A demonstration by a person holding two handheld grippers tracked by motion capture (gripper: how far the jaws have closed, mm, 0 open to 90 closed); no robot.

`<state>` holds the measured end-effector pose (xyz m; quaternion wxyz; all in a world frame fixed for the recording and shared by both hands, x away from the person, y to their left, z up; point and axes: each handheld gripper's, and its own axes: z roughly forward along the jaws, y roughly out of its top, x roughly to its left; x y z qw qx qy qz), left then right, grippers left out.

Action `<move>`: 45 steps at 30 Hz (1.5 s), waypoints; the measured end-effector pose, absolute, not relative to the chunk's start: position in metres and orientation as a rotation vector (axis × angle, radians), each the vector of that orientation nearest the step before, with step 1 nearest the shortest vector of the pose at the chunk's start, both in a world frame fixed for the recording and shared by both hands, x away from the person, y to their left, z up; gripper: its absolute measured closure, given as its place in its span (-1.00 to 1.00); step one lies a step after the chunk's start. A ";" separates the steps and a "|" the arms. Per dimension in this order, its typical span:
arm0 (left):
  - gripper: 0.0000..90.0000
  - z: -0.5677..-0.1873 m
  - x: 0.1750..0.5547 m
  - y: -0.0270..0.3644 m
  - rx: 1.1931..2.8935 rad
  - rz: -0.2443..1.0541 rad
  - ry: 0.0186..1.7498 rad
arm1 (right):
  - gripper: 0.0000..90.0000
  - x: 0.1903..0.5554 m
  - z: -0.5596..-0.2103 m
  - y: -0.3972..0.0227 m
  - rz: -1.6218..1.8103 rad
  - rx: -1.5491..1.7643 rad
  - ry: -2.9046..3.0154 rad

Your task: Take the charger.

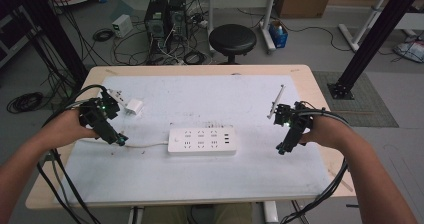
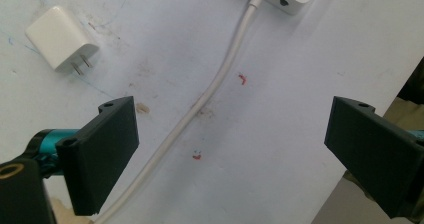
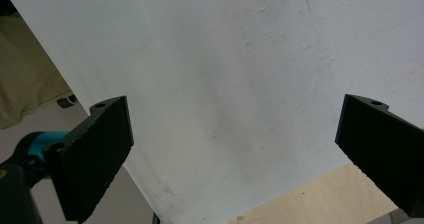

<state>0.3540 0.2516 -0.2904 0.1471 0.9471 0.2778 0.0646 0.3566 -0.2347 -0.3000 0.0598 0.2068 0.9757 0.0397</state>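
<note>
1. The left gripper has its two black flat jaws spread wide with nothing between them but the table surface; in the high view it hangs over the left part of the table, held by the person's left hand.
2. Between those spread jaws, in the left gripper view, runs the thin white round power cable, lying on the surface and passing diagonally from the lower left up to the strip's end.
3. The right gripper is likewise spread wide and empty, looking down on bare white surface near the table's edge; in the high view it sits over the right part of the table in the person's right hand.
4. The white rectangular plastic power strip lies flat in the middle of the table between the two grippers, apart from both, with its cable leading left toward the left gripper.
5. A small white cube-shaped plug adapter with two metal prongs lies on the surface beyond the left gripper, apart from the cable; in the high view it sits just behind the left hand.
6. All of this rests on the white mat covering the light wooden table.
7. Behind the table stands a black round stool.
</note>
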 end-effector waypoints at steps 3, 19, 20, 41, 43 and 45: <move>-0.84 -0.290 0.358 0.253 2.706 0.189 0.823 | -0.97 0.358 -0.298 -0.236 0.125 0.630 2.952; -0.84 -0.298 0.388 0.269 2.478 0.297 1.173 | -0.97 0.360 -0.297 -0.235 0.211 0.684 2.919; -0.84 -0.303 0.399 0.271 2.442 0.307 1.226 | -0.97 0.361 -0.298 -0.236 0.210 0.710 2.922; -0.84 -0.362 0.478 0.278 2.298 0.385 1.529 | -0.97 0.362 -0.303 -0.243 0.256 0.769 2.908; -0.84 -0.373 0.485 0.279 2.285 0.376 1.546 | -0.97 0.362 -0.303 -0.244 0.269 0.788 2.903; -0.84 -0.379 0.489 0.278 2.279 0.374 1.548 | -0.97 0.362 -0.304 -0.244 0.257 0.793 2.908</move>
